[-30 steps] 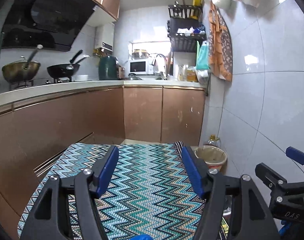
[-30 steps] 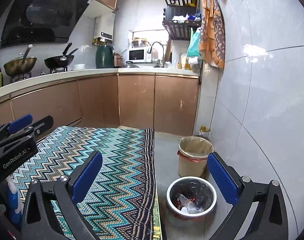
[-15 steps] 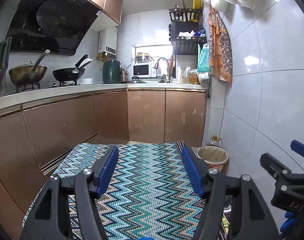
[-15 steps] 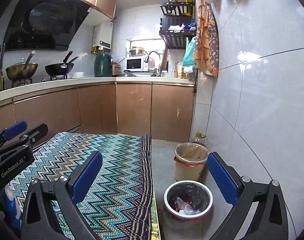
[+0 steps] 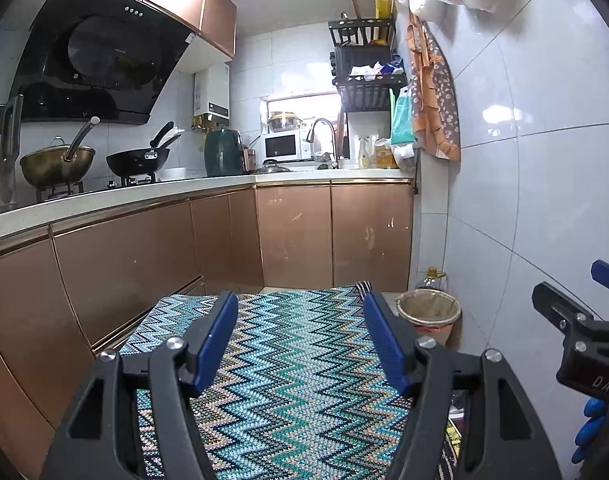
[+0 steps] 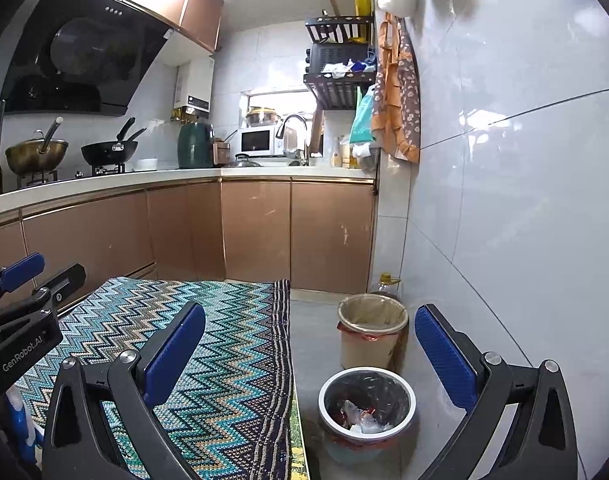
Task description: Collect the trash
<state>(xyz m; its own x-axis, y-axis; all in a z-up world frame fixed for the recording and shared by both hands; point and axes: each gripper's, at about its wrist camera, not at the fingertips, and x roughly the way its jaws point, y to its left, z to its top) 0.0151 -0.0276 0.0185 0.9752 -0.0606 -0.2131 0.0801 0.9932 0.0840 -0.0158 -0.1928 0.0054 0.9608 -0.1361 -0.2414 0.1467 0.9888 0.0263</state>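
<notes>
A round metal-rimmed bin (image 6: 366, 408) with a black liner stands on the floor by the right wall, with crumpled trash (image 6: 358, 420) inside. Behind it stands a tan bin (image 6: 371, 330) with a beige liner; it also shows in the left wrist view (image 5: 429, 312). My right gripper (image 6: 308, 356) is open and empty, held above the rug's right edge and the metal bin. My left gripper (image 5: 300, 340) is open and empty above the zigzag rug (image 5: 288, 380). The right gripper's body shows at the right edge of the left wrist view.
Copper-coloured cabinets (image 5: 296, 236) run along the left and far side under a white counter (image 6: 184, 178). A tiled wall (image 6: 504, 200) closes the right side. An oil bottle (image 6: 386, 282) stands behind the tan bin. Bare grey floor (image 6: 312, 340) lies between rug and bins.
Both cameras have tilted up and drawn back a little, so more of the ceiling and wall shows. Both grippers stay open and empty.
</notes>
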